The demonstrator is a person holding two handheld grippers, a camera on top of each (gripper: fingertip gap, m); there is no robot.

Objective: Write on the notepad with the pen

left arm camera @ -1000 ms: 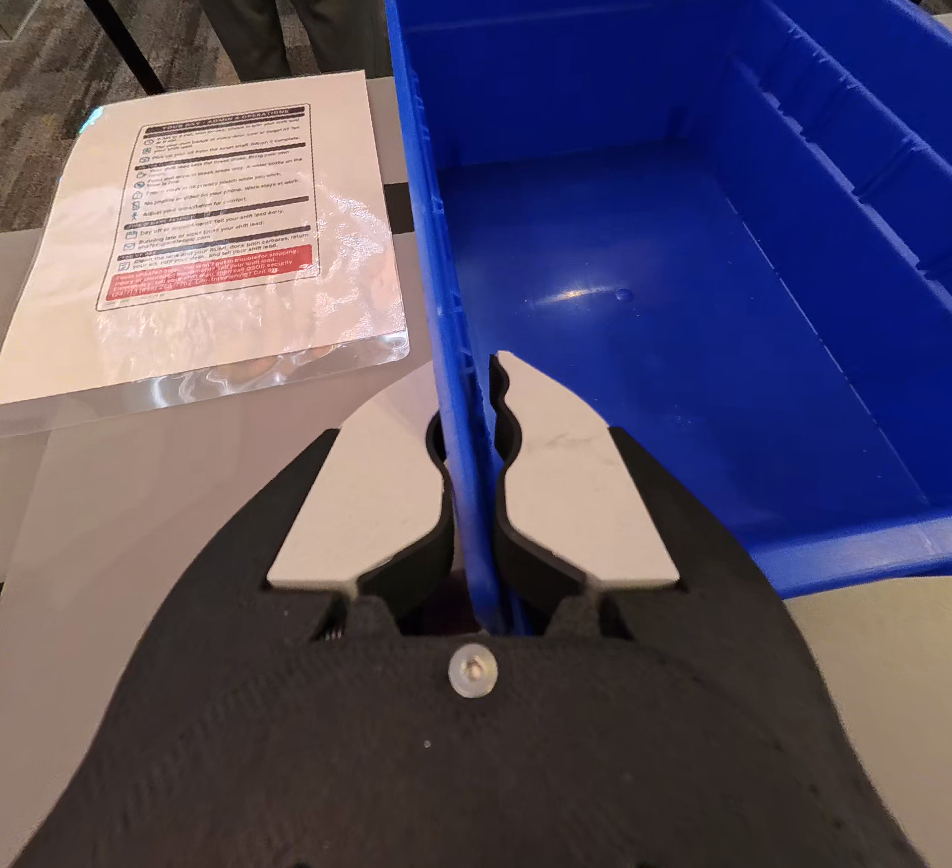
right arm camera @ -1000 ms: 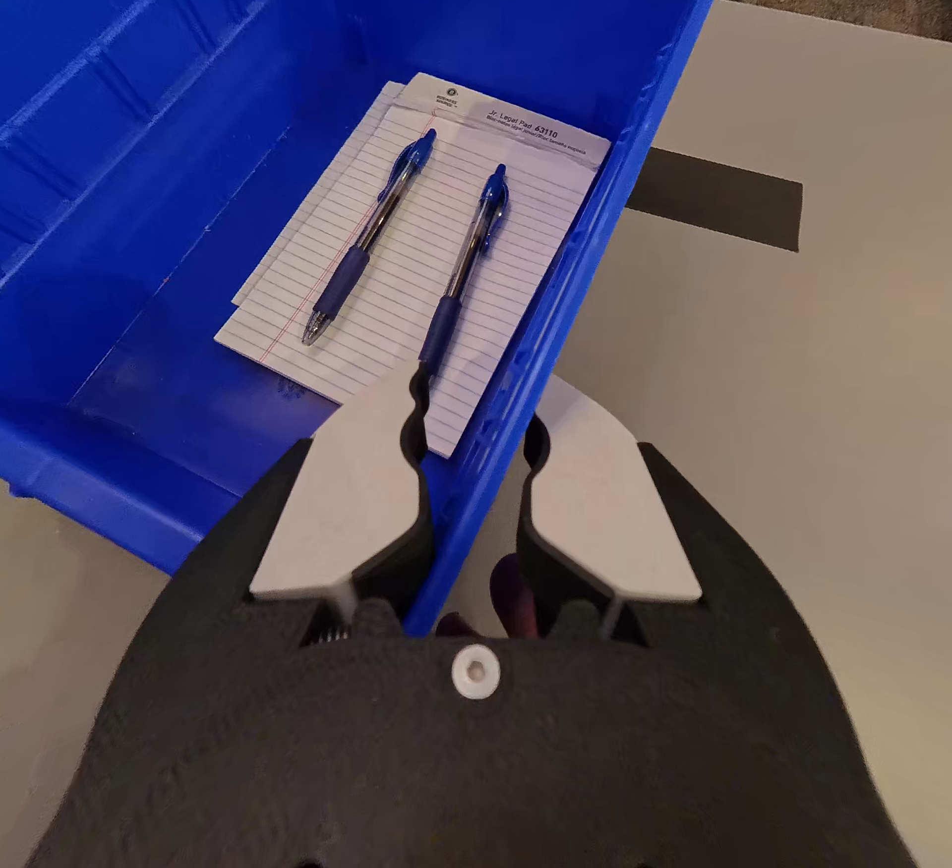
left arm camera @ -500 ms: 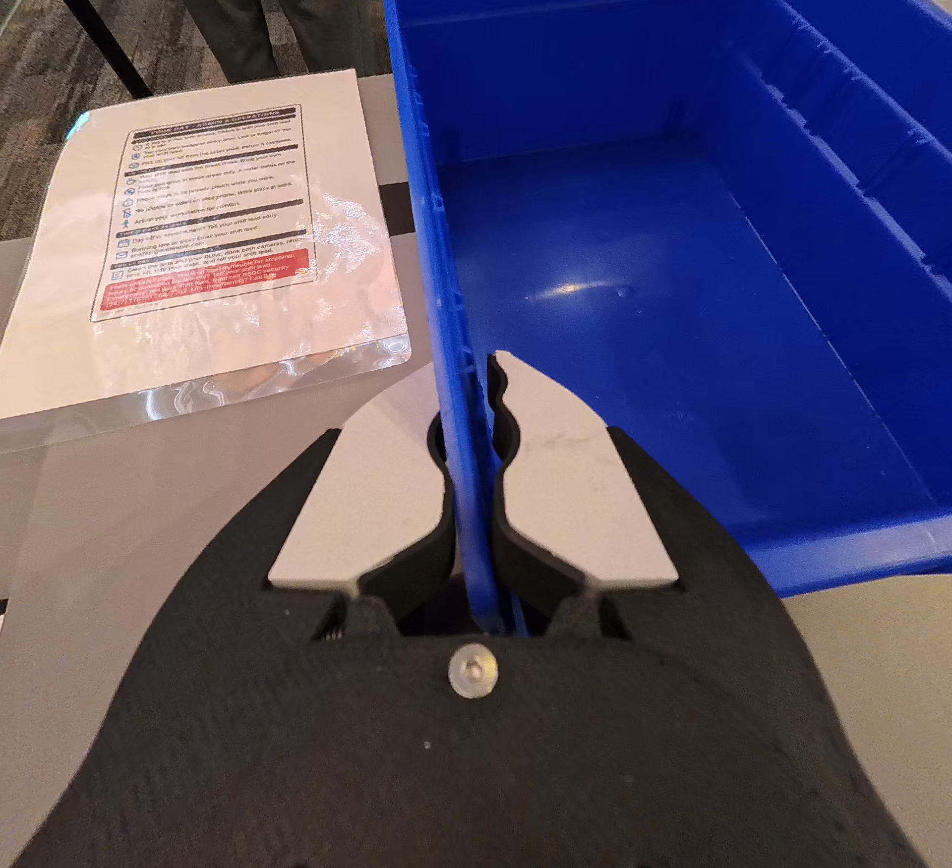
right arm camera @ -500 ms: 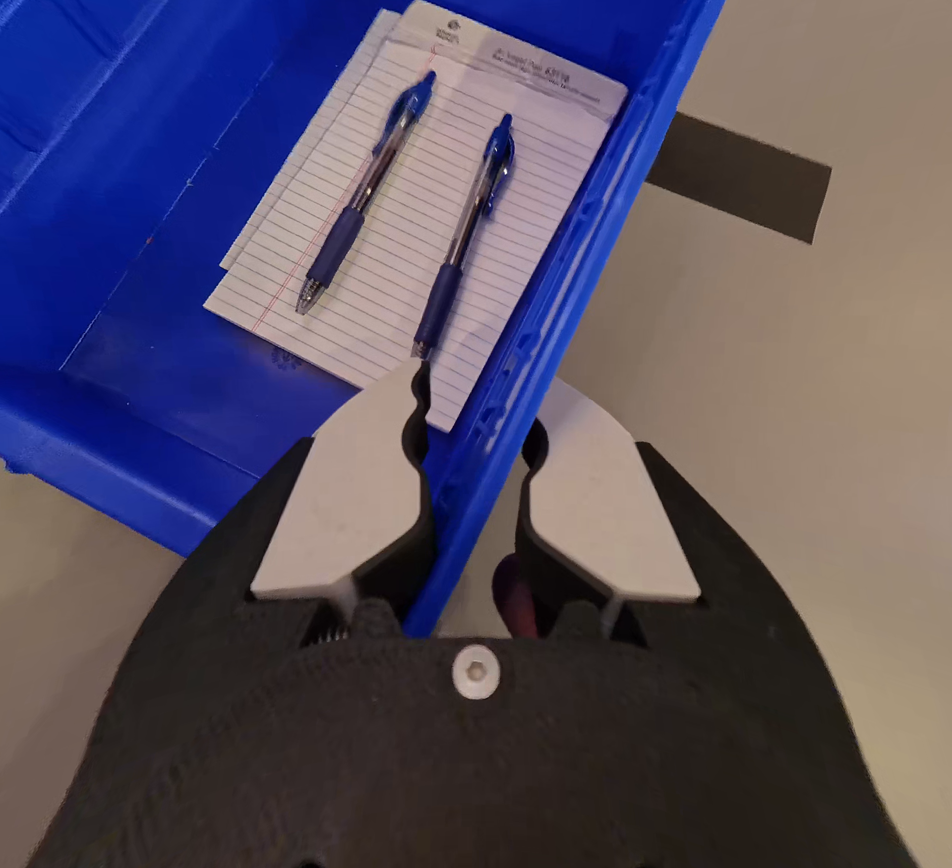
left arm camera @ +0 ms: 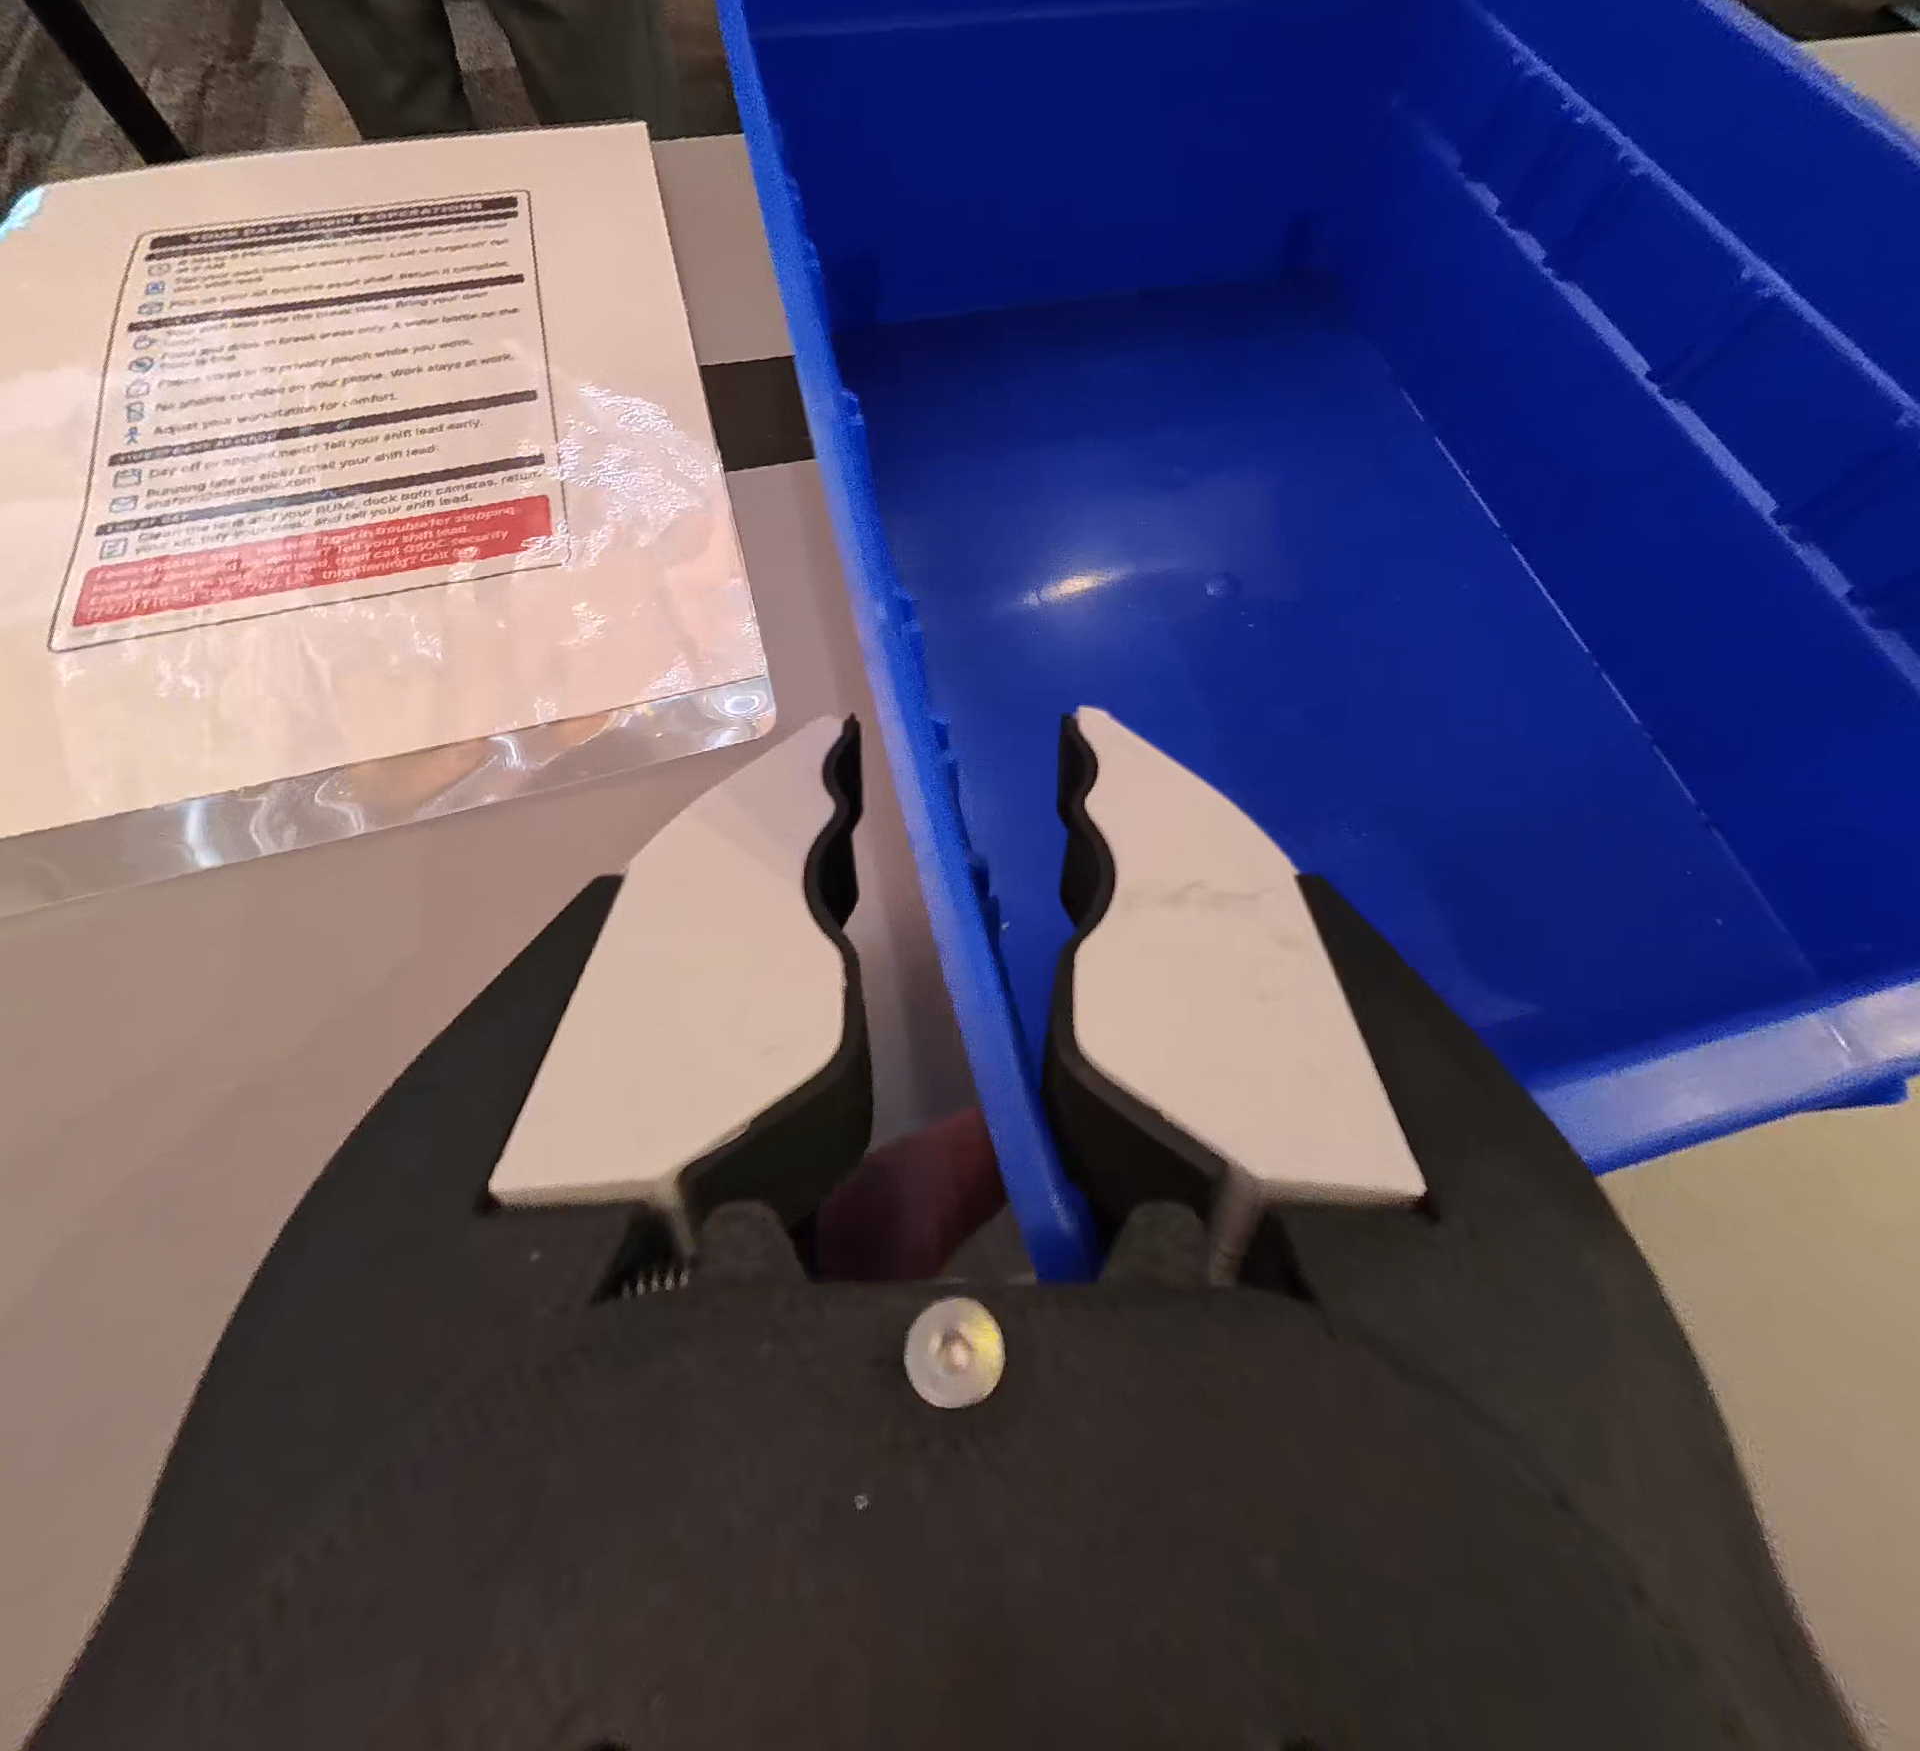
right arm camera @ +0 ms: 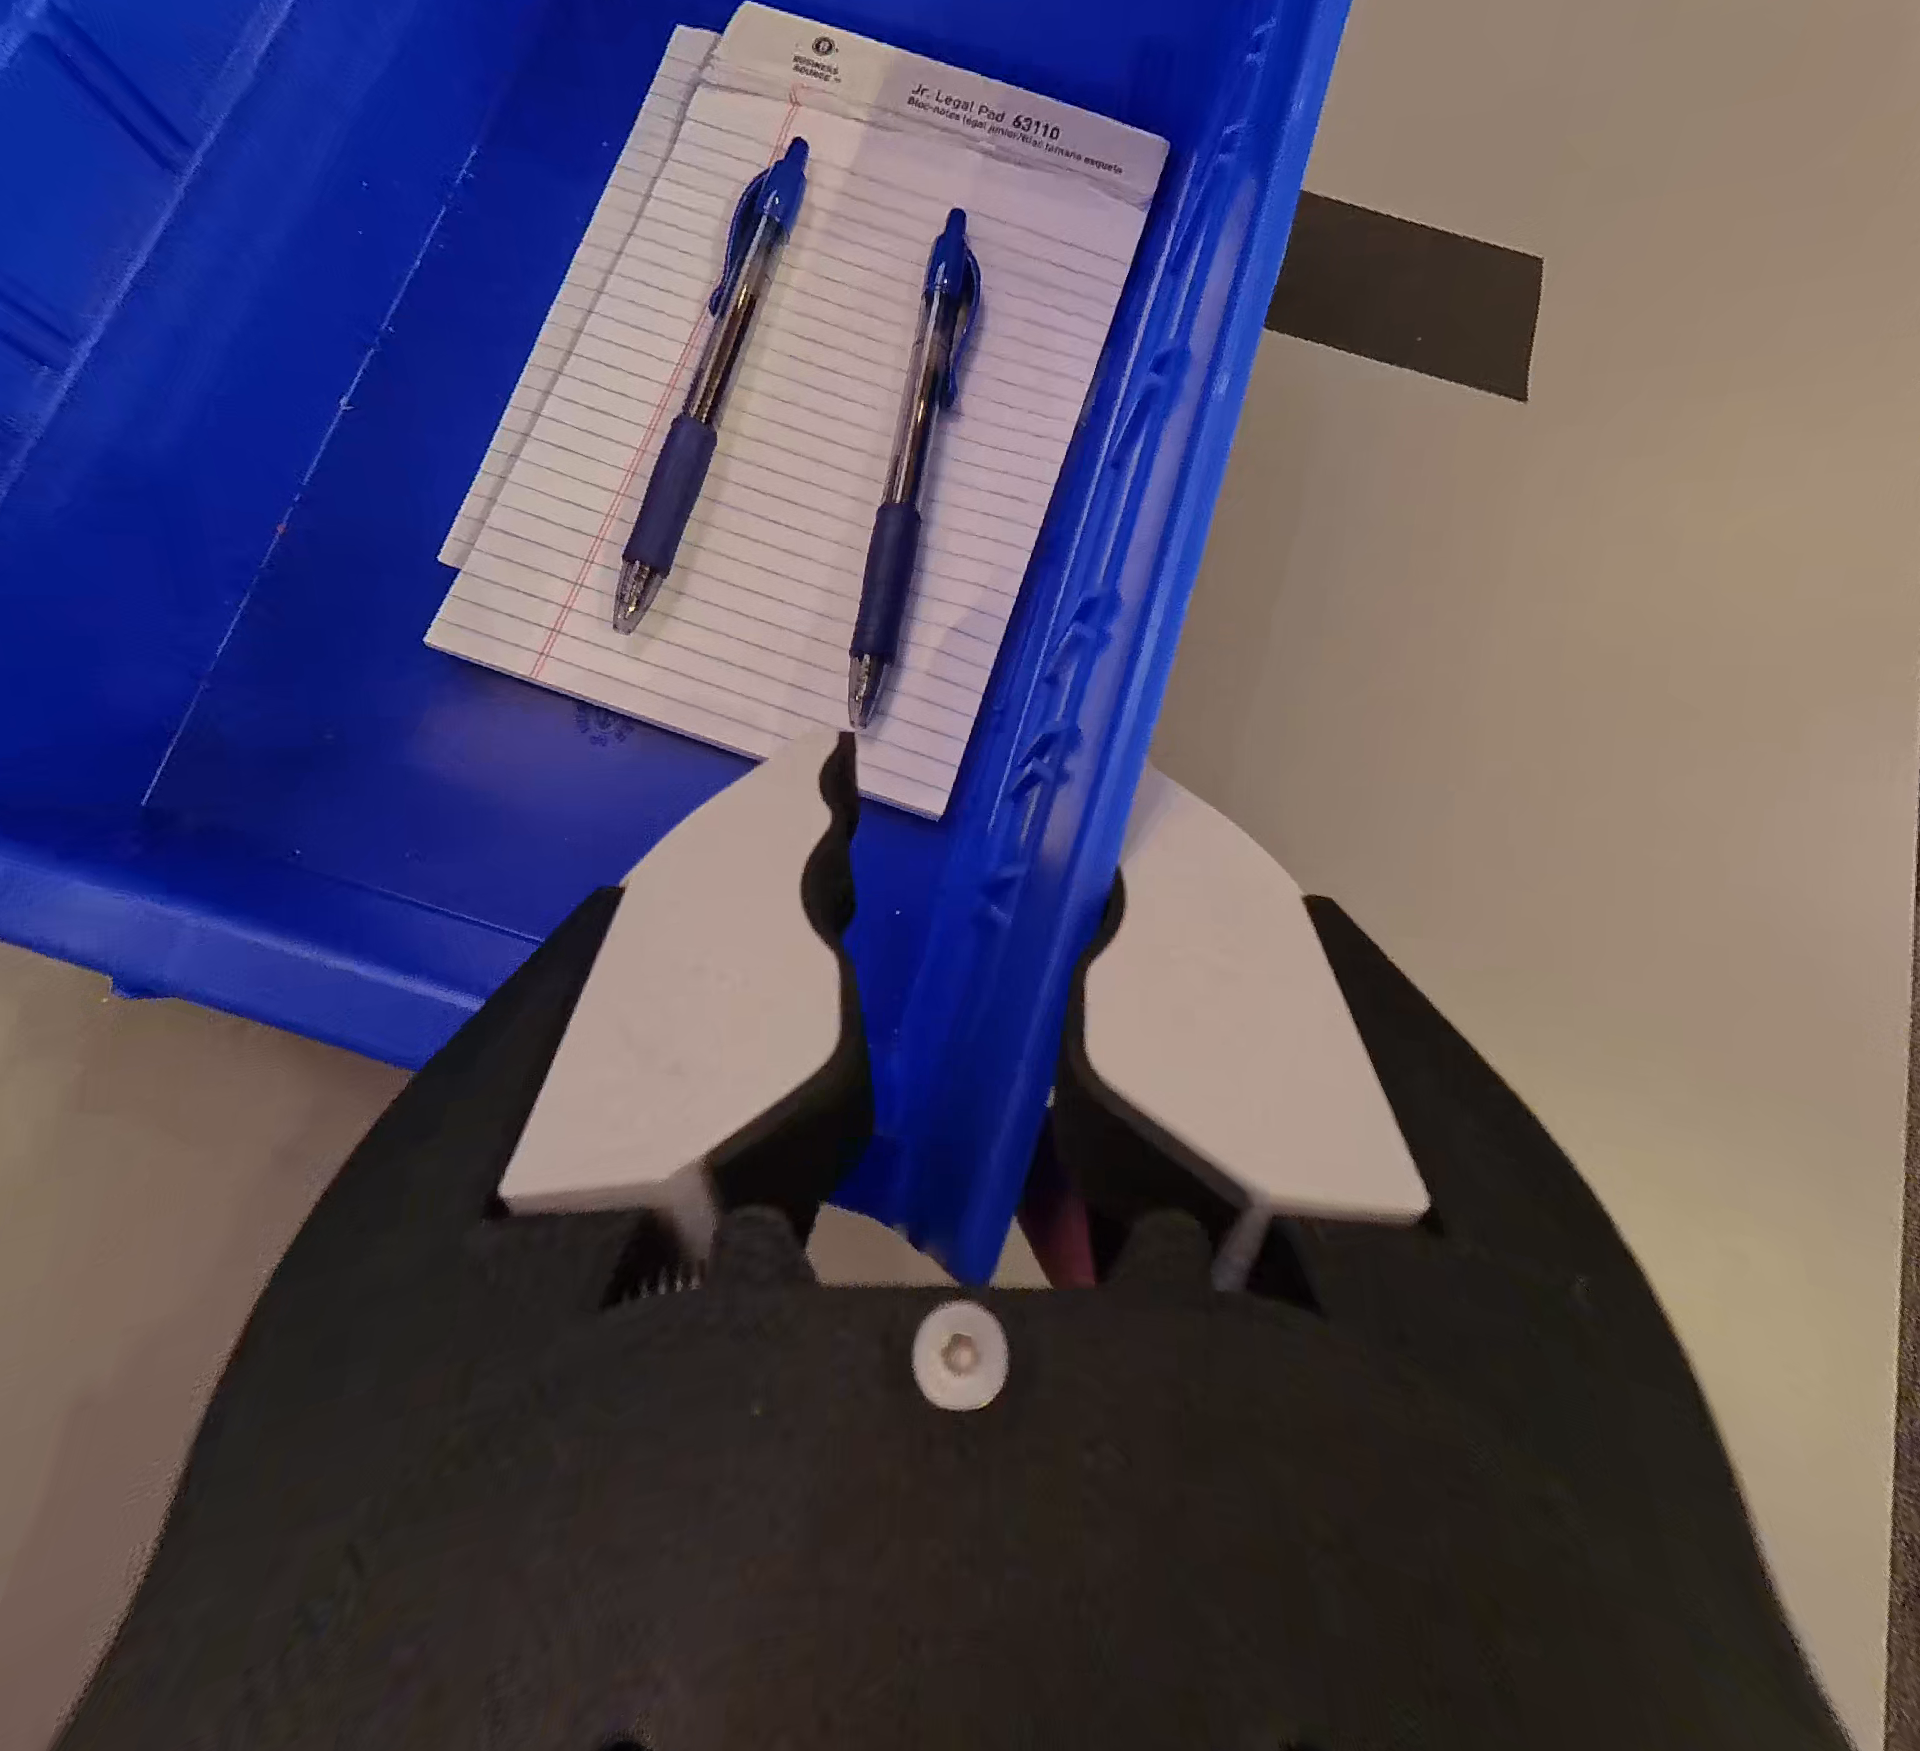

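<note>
My left gripper's [left arm camera: 961,725] fingers [left arm camera: 717,953] stand apart astride the left wall of the blue bin [left arm camera: 1351,558], pads clear of it, gripping nothing. My right gripper's [right arm camera: 977,766] fingers [right arm camera: 727,953] likewise straddle the bin's right wall, spread, with daylight at the inner pad. Just beyond that inner fingertip, on the bin floor, lies the notepad [right arm camera: 810,475] with two blue pens on it. The nearer pen [right arm camera: 914,465] points its tip at my right fingers, its long axis running almost straight away from them; the other pen [right arm camera: 717,382] lies alongside, further left. I judge the right gripper far nearer.
</note>
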